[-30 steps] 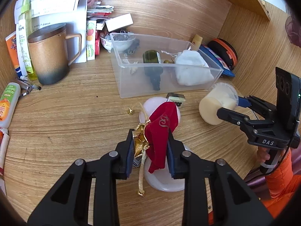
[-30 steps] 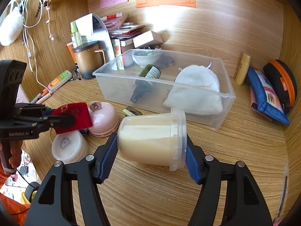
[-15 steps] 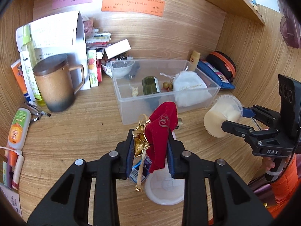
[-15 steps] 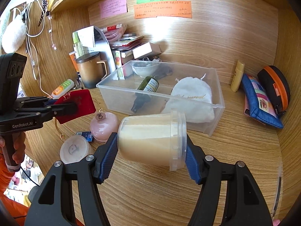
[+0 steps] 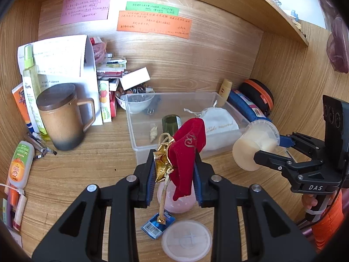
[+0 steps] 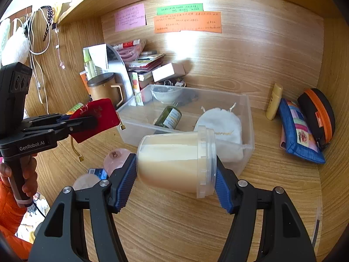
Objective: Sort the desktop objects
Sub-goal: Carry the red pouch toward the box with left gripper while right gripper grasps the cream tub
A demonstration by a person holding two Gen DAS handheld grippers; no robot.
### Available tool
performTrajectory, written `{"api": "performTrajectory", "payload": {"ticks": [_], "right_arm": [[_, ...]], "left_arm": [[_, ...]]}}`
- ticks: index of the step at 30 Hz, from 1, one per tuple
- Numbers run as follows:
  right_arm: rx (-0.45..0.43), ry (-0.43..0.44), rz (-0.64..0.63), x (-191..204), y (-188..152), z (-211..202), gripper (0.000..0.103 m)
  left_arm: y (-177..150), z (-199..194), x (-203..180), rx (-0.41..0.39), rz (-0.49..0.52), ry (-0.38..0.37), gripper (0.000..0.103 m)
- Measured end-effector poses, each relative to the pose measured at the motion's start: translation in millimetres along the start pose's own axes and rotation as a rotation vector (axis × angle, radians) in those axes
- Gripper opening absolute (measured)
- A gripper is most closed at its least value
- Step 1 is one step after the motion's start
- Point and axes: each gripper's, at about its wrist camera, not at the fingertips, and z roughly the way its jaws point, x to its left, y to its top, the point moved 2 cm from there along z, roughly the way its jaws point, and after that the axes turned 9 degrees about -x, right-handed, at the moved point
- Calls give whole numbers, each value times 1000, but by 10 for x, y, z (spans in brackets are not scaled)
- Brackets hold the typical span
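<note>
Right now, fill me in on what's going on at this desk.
A person is sorting desk clutter with two handheld grippers. The left gripper is clamped on a red velvet drawstring pouch with gold trim, and the right gripper grips a translucent lidded plastic tub of cream-coloured contents on its side. Both are held above the wooden desk, near the clear plastic storage bin.

It was a home study nook: a wooden desk boxed in by panels, sticky notes on the back wall, a lidded mug, charger cables hanging.
</note>
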Motion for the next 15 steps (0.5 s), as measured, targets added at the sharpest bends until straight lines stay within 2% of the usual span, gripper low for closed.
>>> {"api": "performTrajectory", "payload": {"ticks": [5, 15], "right_arm": [[-27, 2, 1, -14, 128, 30, 62], [-61, 1, 3, -63, 342, 88, 62]], "left_arm": [[85, 28, -3, -26, 21, 29, 29], [215, 163, 17, -25, 52, 45, 29]]}}
